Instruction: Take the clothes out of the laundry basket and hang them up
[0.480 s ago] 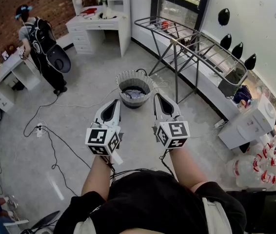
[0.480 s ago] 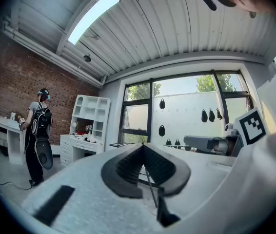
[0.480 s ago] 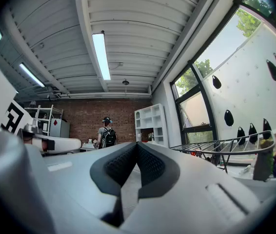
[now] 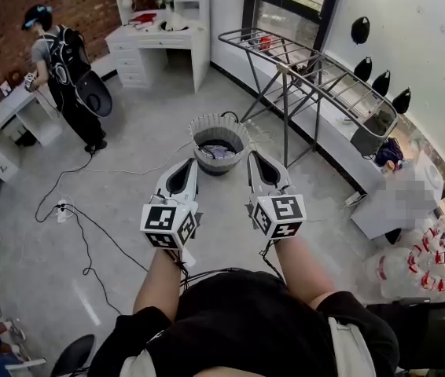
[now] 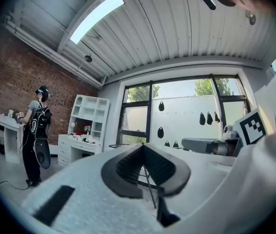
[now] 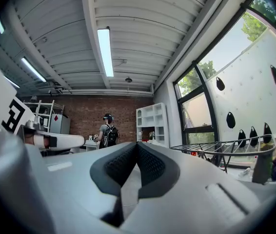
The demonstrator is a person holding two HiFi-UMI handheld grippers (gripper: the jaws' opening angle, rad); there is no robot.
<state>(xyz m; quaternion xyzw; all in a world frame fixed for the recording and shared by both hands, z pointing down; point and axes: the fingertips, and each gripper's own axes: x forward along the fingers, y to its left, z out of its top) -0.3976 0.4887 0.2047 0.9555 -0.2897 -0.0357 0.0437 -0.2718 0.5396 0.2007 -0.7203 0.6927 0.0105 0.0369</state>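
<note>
round grey basket (image 4: 196, 126) with ribbed wall sits on smooth concrete floor (image 4: 132, 171), crumpled pale clothes (image 4: 219, 152) inside, just ahead of both gripper tips. thin metal tube rack (image 4: 310, 75) stands to its right, near the window. left gripper (image 4: 190, 164) and right gripper (image 4: 252, 156) held level, side by side, forearms stretched out from body. both jaw pairs pressed together, empty, ribbed black pads (image 5: 128, 164) meeting.
</note>
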